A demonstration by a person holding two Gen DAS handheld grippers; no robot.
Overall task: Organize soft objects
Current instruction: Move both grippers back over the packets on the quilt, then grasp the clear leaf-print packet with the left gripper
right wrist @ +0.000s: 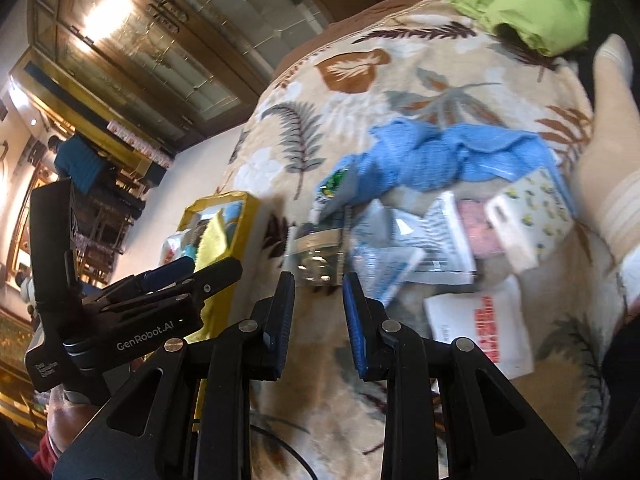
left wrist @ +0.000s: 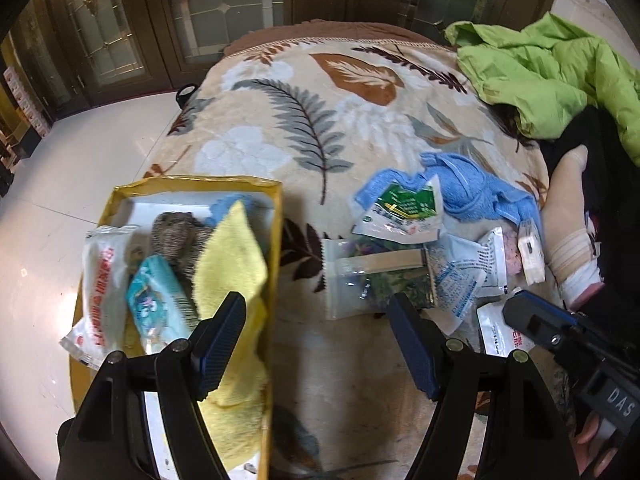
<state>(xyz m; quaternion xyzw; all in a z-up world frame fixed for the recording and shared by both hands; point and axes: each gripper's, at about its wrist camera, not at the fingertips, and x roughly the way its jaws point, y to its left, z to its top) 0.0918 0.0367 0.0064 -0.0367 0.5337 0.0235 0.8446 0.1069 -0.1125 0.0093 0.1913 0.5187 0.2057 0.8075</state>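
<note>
Right now I'm between picks: neither gripper carries anything, and both hang over the leaf-print blanket (left wrist: 280, 120). My left gripper (left wrist: 316, 344) has its jaws spread wide, one finger over the yellow cloth (left wrist: 232, 264) that drapes across the near wall of the yellow box (left wrist: 276, 216), the other over bare blanket. My right gripper (right wrist: 318, 320) has its jaws set narrow with a clear gap between the pads, nothing pinched, pointing down at the near edge of the pile.

That box already holds a red-lettered white packet (left wrist: 100, 280), a teal tissue pack (left wrist: 156, 304), a grey knitted piece (left wrist: 180, 236) and the yellow cloth. What remains lies in a loose heap to the box's right: a blue towel (left wrist: 468, 188) at the back, a green-and-white pouch (left wrist: 404, 212) resting on it, a clear bag (left wrist: 368, 276) in front, several white sachets overlapping beside that, and a white packet with red print (right wrist: 484, 328) nearest my right gripper.

I judge the sorting roughly half done. Next I'd take the clear bag, which sits straight ahead of the right fingers. These jaws need to open wider first, then come down over one edge, since the film looks slippery and overlaps its neighbours. A person's socked foot (left wrist: 568, 216) rests just beside the heap, so I'd keep clear of it.
</note>
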